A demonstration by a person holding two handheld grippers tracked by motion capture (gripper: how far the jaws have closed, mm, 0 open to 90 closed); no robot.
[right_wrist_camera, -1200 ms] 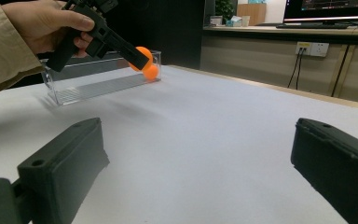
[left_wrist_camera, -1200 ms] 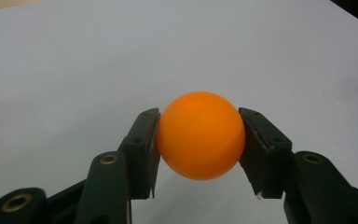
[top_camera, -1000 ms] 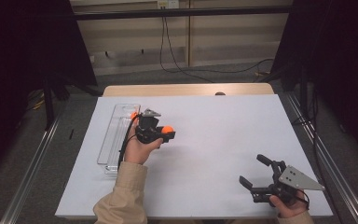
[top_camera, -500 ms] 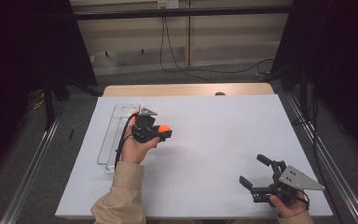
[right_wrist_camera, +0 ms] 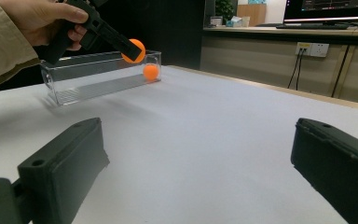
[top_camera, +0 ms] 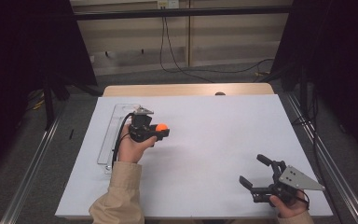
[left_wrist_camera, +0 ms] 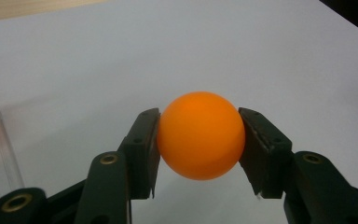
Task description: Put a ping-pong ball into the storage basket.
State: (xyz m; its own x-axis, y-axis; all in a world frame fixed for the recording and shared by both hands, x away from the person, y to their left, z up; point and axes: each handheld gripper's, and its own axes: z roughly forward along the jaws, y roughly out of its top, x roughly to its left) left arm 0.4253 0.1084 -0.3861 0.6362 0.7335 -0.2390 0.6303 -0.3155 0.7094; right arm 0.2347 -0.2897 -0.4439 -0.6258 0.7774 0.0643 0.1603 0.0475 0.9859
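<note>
My left gripper [top_camera: 161, 129] is shut on an orange ball [left_wrist_camera: 200, 134], held above the white table just right of a long clear plastic box [top_camera: 113, 135]. The same ball [top_camera: 161, 127] shows orange in the high view and, in the right gripper view, the ball [right_wrist_camera: 134, 50] hangs over the box's far end. A second orange ball [right_wrist_camera: 150, 71] lies inside the clear box [right_wrist_camera: 98, 79] at that end. My right gripper [top_camera: 257, 174] rests low at the table's front right corner, jaws wide open with nothing between them.
A white sheet [top_camera: 214, 140] covers the table, with a strip of bare wood [top_camera: 186, 89] at the far edge. Cables [top_camera: 177, 56] trail on the floor beyond. Dark frames stand to both sides of the table.
The left gripper with the orange ball has drifted slightly left and toward the far side, nearer the clear box. The right gripper has stayed put.
</note>
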